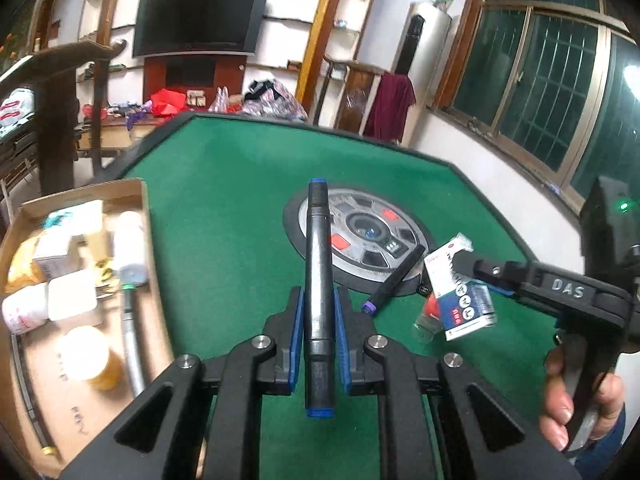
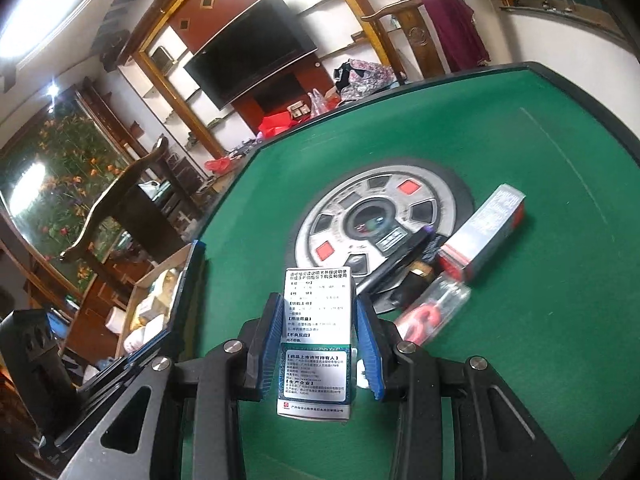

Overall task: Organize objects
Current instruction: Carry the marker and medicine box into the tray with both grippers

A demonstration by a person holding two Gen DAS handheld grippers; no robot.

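My left gripper (image 1: 318,294) is shut on a black marker (image 1: 318,264) with blue ends, which stands upright between the blue pads above the green table (image 1: 224,184). My right gripper (image 2: 318,300) is shut on a white and teal medicine box (image 2: 316,344); in the left wrist view that medicine box (image 1: 460,296) hangs at the right in the right gripper (image 1: 476,276). On the felt lie a black marker with a purple cap (image 1: 394,280), a small clear bottle with red inside (image 2: 432,312) and a silver and red box (image 2: 484,232).
An open cardboard box (image 1: 132,190) with several bottles and packets stands at the table's left edge. A round control panel (image 2: 380,220) sits in the middle of the felt. A hand (image 1: 560,392) grips the right tool's handle. Wooden chairs and shelves stand beyond the table.
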